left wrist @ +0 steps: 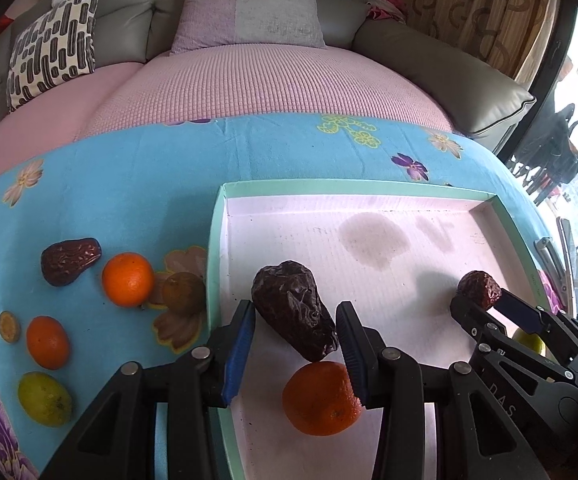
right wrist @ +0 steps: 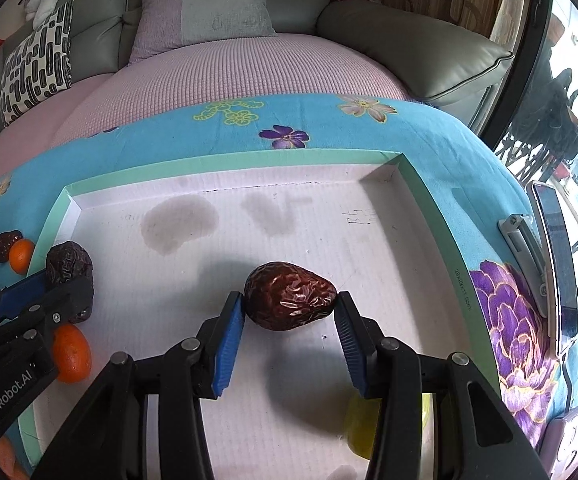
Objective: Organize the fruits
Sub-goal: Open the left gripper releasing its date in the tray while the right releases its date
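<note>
Stained tray point(right wrist: 429, 200), yellow fruit point(right wrist: 359, 432) half-hidden behind right hand-held gripper point(right wrist: 291, 334)

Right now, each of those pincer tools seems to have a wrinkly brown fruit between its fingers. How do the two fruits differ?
The left gripper's date looks darker, almost black, while the right gripper's date is glossy reddish-brown. The left gripper's date stands over an orange in the tray; the right gripper's date has bare tray floor beneath it. The left gripper's date lies slanted between the fingers; the right gripper's date lies crosswise. Both are wrinkled, pear-shaped and inside the tray.
</note>
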`<state>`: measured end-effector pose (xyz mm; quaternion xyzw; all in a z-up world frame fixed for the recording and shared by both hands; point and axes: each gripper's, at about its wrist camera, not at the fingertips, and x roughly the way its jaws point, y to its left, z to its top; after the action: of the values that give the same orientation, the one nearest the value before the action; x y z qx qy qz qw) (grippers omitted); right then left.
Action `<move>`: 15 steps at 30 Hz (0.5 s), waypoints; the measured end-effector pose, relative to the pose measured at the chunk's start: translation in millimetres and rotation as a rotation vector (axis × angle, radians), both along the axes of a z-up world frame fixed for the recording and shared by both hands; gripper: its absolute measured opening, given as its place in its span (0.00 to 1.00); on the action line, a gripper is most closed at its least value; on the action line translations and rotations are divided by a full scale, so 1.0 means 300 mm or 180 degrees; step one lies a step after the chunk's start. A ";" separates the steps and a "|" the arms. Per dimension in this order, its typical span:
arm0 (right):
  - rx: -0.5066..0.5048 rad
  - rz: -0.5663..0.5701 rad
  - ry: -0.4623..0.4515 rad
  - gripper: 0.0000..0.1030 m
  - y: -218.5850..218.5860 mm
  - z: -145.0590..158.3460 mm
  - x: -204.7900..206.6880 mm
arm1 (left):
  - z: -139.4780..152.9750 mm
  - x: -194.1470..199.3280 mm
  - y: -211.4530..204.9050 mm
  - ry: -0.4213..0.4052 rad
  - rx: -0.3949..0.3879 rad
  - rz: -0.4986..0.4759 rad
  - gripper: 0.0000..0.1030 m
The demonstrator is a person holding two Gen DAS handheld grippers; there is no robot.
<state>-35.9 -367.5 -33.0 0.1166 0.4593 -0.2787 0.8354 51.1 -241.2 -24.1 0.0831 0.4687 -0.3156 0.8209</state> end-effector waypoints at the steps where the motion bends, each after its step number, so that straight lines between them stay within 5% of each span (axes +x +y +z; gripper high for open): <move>1: 0.0004 0.0000 0.0011 0.49 0.000 -0.002 -0.001 | 0.007 -0.002 0.002 -0.0009 0.0001 -0.0001 0.45; 11: 0.0033 0.0039 -0.0014 0.69 0.017 0.013 -0.011 | 0.085 0.001 0.072 -0.0179 -0.0009 0.0176 0.59; 15: -0.0016 0.0025 -0.0009 0.80 0.027 0.016 -0.016 | 0.079 0.018 0.117 -0.0271 0.0106 0.0349 0.74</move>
<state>-40.7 -359.5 -28.1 0.1131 0.4578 -0.2764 0.8374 56.3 -206.0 -0.6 0.0842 0.4424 -0.2585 0.8546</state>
